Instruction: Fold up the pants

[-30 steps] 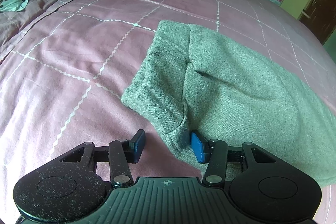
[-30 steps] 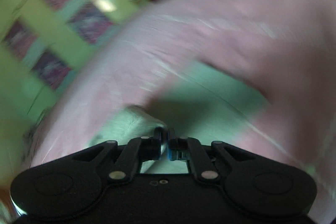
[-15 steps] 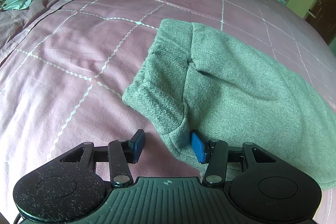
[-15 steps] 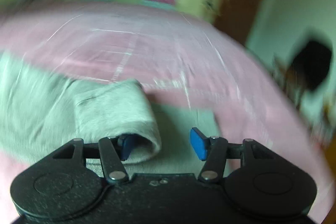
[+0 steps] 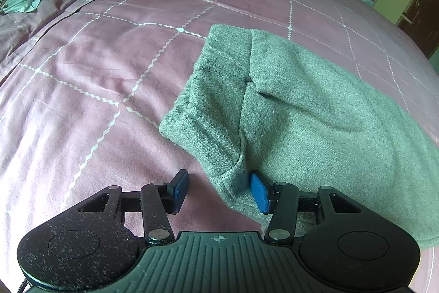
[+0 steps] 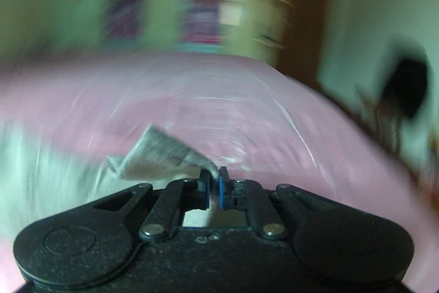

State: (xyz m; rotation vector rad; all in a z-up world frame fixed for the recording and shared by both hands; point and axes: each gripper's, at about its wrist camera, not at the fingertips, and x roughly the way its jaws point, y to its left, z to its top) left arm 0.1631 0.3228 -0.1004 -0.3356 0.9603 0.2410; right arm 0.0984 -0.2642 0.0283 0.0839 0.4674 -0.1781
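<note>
right gripper (image 6: 214, 184) jaws have just closed, pinching a corner of the grey pants (image 5: 301, 111); left gripper (image 5: 219, 190) jaws spread around the near edge should clamp before lifting over the bed (image 5: 109, 73).

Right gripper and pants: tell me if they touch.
Touching. The right wrist view shows the right gripper shut on a fold of the grey pants.

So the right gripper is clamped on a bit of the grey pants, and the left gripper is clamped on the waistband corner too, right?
Not quite. The right gripper is clamped on a bit of the grey pants, but the left wrist view shows the left gripper open: the waistband corner sits between its pads, unclamped.
</note>
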